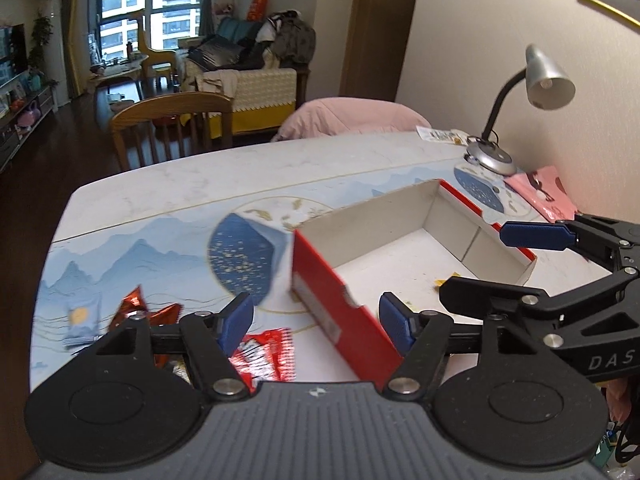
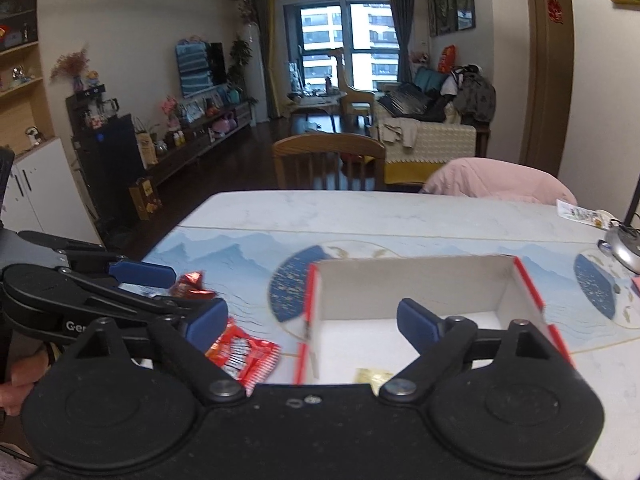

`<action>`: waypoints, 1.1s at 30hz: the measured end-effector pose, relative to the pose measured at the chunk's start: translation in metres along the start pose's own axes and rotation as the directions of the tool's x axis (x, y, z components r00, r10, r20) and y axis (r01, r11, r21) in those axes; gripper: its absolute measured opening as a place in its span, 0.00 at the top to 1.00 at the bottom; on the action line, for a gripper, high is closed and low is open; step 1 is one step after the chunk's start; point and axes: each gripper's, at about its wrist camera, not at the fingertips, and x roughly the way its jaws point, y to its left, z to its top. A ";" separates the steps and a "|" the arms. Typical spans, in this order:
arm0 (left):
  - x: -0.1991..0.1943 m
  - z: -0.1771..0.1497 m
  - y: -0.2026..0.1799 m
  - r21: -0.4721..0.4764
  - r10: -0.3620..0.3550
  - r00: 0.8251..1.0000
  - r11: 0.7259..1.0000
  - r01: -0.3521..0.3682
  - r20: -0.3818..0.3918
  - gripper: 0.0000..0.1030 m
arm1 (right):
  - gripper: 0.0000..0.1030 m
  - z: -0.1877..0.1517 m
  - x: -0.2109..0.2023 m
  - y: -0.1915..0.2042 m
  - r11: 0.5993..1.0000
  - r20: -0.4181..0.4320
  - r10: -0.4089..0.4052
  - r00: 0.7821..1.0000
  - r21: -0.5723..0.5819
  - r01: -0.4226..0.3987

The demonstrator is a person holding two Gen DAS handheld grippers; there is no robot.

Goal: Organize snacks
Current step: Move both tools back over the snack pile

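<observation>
Left wrist view. The left tool [image 1: 316, 322] stands wide open, holding nothing, its blue ribbed pads on either side of the near red wall of the box [image 1: 400, 256], a shallow cardboard tray, white inside, at centre right. Crinkly foil snack packets [image 1: 264, 354] lie at lower left on the smooth printed table [image 1: 160, 208]. The right tool [image 1: 496, 264] enters from the right edge, also wide and empty, over the box.

Right wrist view. The right tool [image 2: 310, 322] gapes above the box [image 2: 420, 280]; one flat yellow packet [image 2: 374, 376] lies inside. The left tool [image 2: 184, 292] sits at left over the red packet [image 2: 244, 354]. Risks (a judgement): slick foil may slip from the pads, and the light box may skid if nudged.
</observation>
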 end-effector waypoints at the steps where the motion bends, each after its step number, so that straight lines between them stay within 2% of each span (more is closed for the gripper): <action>1: -0.004 -0.002 0.006 -0.008 0.002 1.000 1.000 -0.002 0.004 0.33 | 0.06 0.000 0.001 0.005 1.000 0.007 0.004 1.000 0.001 -0.004; 4: -0.014 -0.010 0.022 -0.028 0.005 1.000 1.000 -0.004 0.016 0.31 | 0.01 0.000 0.002 0.019 1.000 0.030 0.028 0.999 0.002 -0.028; 9: -0.030 -0.021 0.051 -0.062 0.019 0.999 0.998 -0.016 0.039 0.25 | 0.00 -0.003 0.009 0.042 0.997 0.038 0.076 0.996 -0.001 -0.076; 20: -0.044 -0.049 0.115 -0.102 0.097 0.995 0.990 -0.094 0.023 0.25 | 0.00 -0.018 0.033 0.084 0.994 -0.015 0.109 0.994 -0.014 -0.109; 28: -0.036 -0.075 0.157 -0.117 0.148 0.988 0.981 -0.153 -0.048 0.25 | 0.00 -0.036 0.060 0.107 0.987 -0.097 0.136 0.986 -0.071 -0.143; 33: -0.025 -0.097 0.185 -0.151 0.203 0.973 0.964 -0.218 -0.110 0.25 | 0.00 -0.055 0.086 0.118 0.981 -0.182 0.155 0.971 -0.089 -0.173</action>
